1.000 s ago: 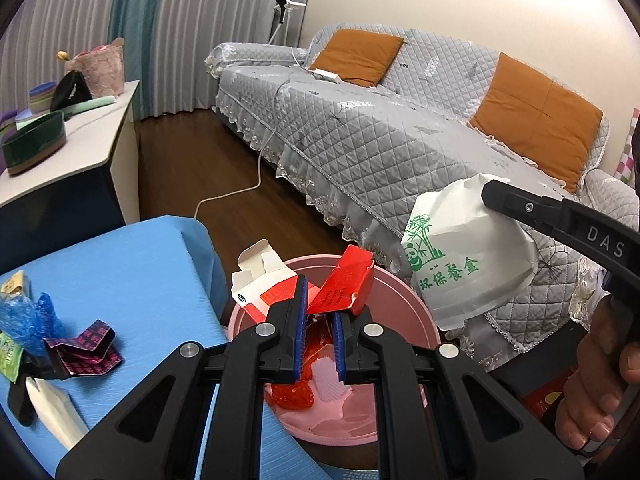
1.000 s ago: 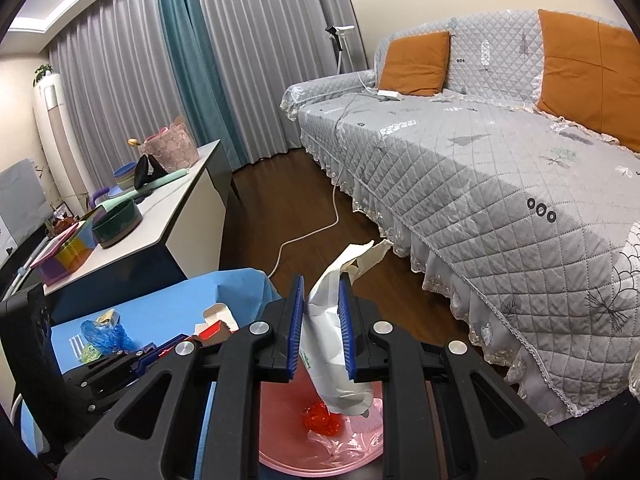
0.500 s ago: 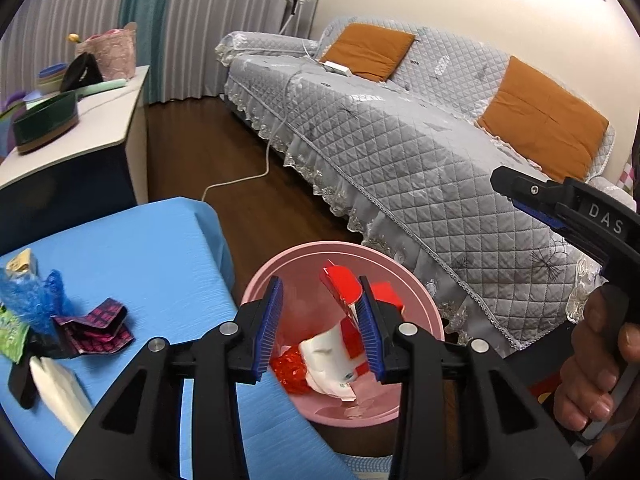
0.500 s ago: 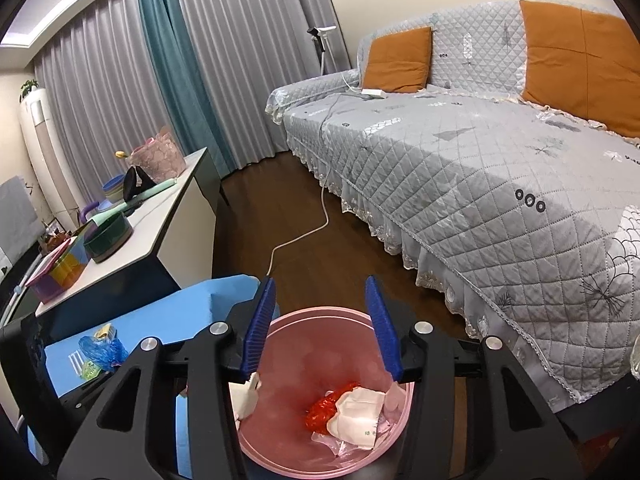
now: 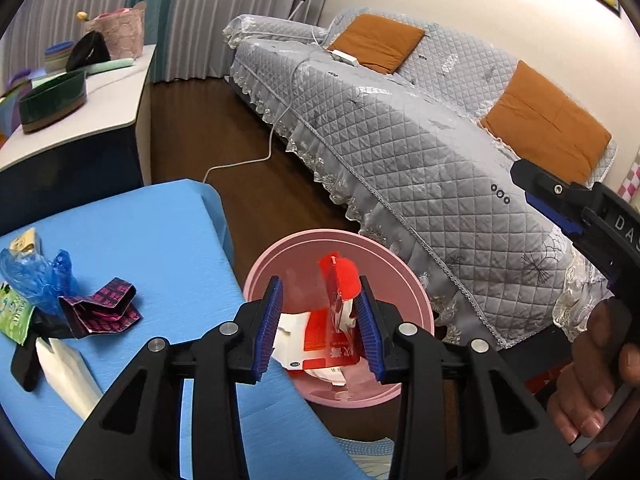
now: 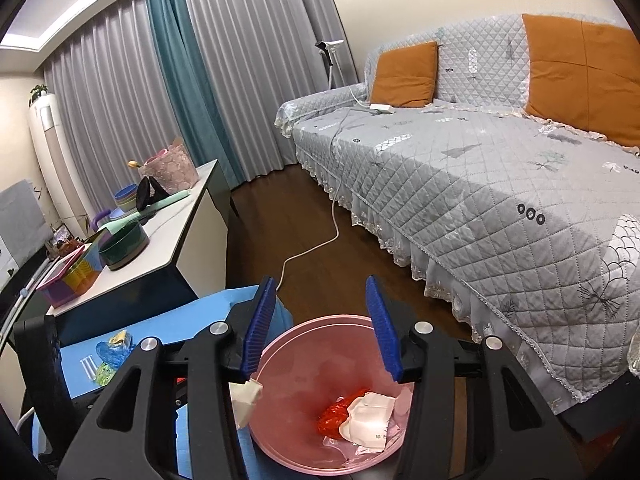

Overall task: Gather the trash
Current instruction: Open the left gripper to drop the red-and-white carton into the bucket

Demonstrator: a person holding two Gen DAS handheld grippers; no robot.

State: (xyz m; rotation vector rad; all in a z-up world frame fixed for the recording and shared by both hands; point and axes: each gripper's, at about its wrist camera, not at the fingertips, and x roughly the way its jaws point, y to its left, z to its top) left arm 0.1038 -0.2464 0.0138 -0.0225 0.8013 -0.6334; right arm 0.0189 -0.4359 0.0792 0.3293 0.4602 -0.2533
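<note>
A pink bin (image 5: 276, 256) stands beside the blue table (image 5: 132, 236); it also shows in the right wrist view (image 6: 292, 368). My left gripper (image 5: 320, 320) is open above the bin, and a red-and-white carton (image 5: 338, 304) is between its jaws, touching the right pad as it drops. My right gripper (image 6: 320, 324) is open and empty over the bin, where a white paper bag (image 6: 368, 416) and red wrapper (image 6: 334, 416) lie. On the table remain a magenta wrapper (image 5: 106, 308), a blue plastic bag (image 5: 36, 276), a green packet (image 5: 12, 316) and a white bag (image 5: 66, 372).
A grey quilted sofa (image 5: 420, 148) with orange cushions (image 5: 548, 124) runs along the right. A white cabinet (image 5: 80, 120) with bowls and baskets stands at the left. A white cable (image 5: 248, 160) lies on the wooden floor between them.
Both grippers have opened. The right one let go of the white paper bag, which now lies in the bin. The left one released the red carton, which is dropping into the bin.
</note>
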